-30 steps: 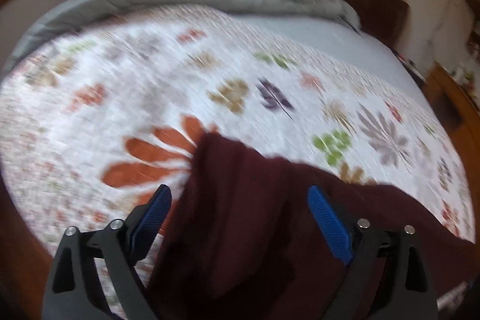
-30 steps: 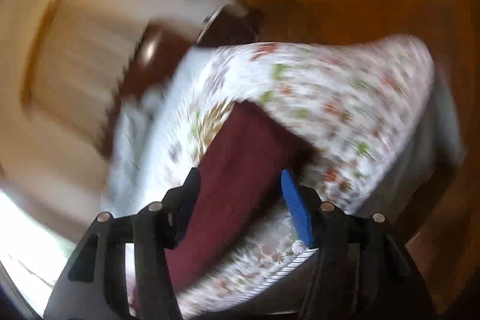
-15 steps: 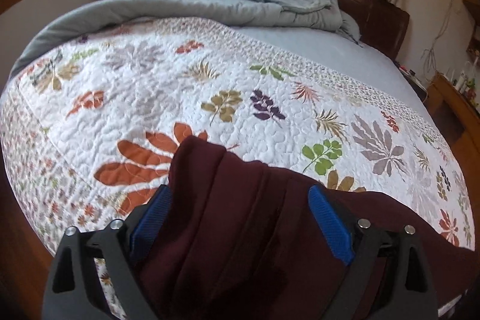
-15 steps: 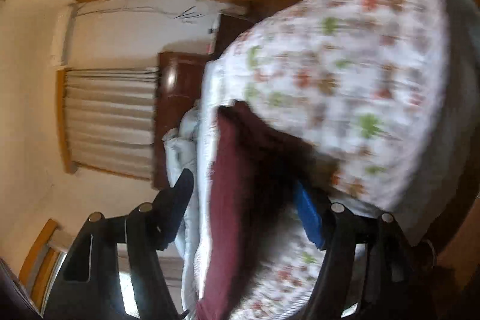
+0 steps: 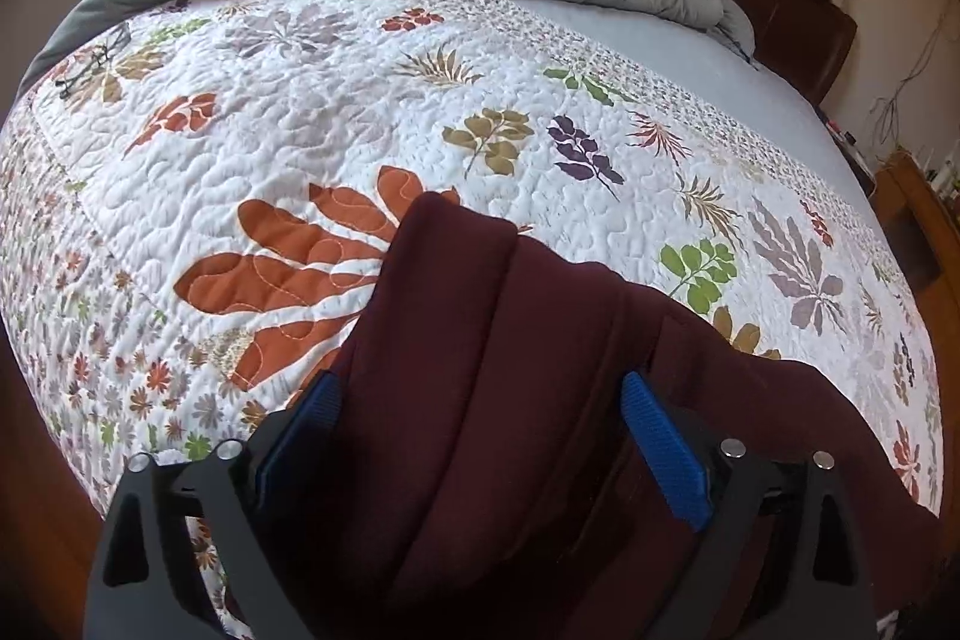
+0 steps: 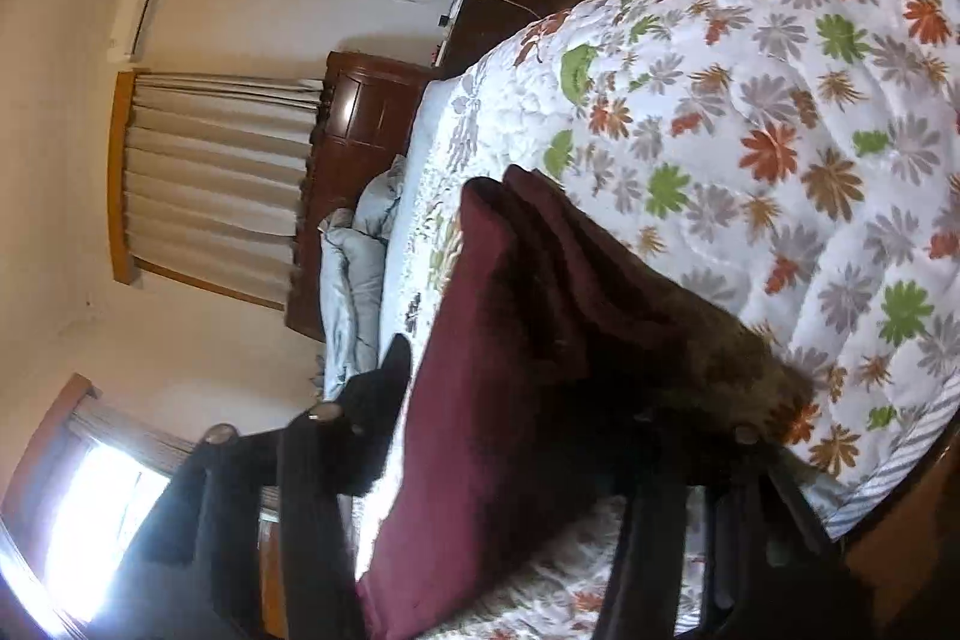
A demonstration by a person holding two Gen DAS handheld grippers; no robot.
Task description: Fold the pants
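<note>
Since the earlier frames the left gripper [image 5: 480,436] has sunk toward the quilt [image 5: 336,100] and more of the maroon pants [image 5: 510,400] now lies bunched between its fingers; the right view, smeared before, has steadied. The pants lie on the quilt at its near edge, the folded end reaching onto the large orange leaf print [image 5: 300,268]. The left jaws stand wide, astride the cloth, with the blue pads [image 5: 660,454] not visibly pressing on it. The right gripper [image 6: 540,436] is closing with the pants [image 6: 480,400] between its jaws; whether it yet bites cannot be told, one finger being hidden under the fabric. To fold well, judge both grips even at the same layer, keep the edges aligned against the quilt, then lay the cloth flat before letting go. No brand, label or writing is legible.
</note>
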